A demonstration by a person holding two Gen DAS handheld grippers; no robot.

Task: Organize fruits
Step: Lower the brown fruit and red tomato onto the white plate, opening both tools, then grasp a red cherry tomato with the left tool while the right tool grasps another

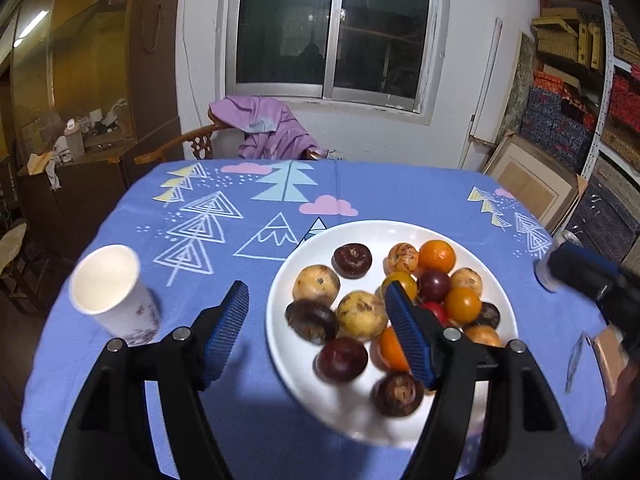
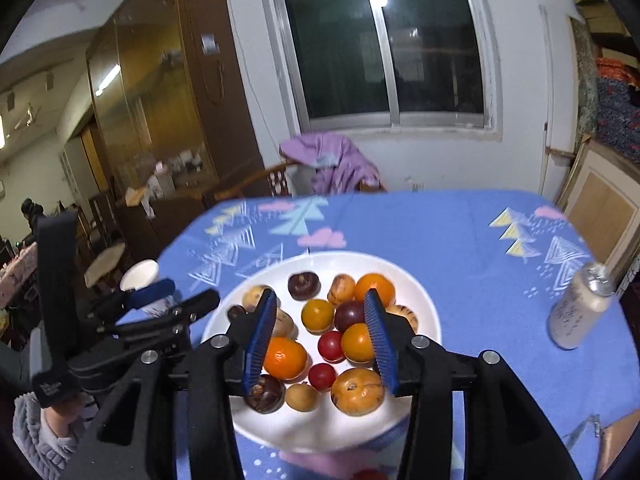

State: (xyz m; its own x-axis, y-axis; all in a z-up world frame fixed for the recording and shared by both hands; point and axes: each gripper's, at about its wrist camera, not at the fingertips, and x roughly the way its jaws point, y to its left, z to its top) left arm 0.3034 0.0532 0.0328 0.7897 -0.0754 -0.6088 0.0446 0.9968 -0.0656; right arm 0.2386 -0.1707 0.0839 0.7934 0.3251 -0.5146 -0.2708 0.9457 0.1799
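A white plate [image 1: 360, 236] on the blue patterned tablecloth holds several small fruits: oranges [image 1: 438, 256], yellowish ones [image 1: 316, 282], dark purple ones [image 1: 352, 260] and red ones. My left gripper [image 1: 316, 294] hovers open over the plate's left part, its right finger above the fruit pile, gripping nothing. In the right wrist view the same plate [image 2: 416, 292] lies below my right gripper [image 2: 320, 298], which is open above the fruits with an orange tomato [image 2: 318, 314] and a red one [image 2: 331, 346] seen between its fingers, untouched. The left gripper [image 2: 160, 308] shows at that view's left.
A white paper cup [image 1: 108, 288] stands left of the plate. A pale bottle [image 2: 580, 308] stands near the table's right edge. A wooden chair with a purple garment [image 1: 268, 128] is behind the table. A hand in a fuzzy sleeve [image 2: 40, 432] holds the left gripper.
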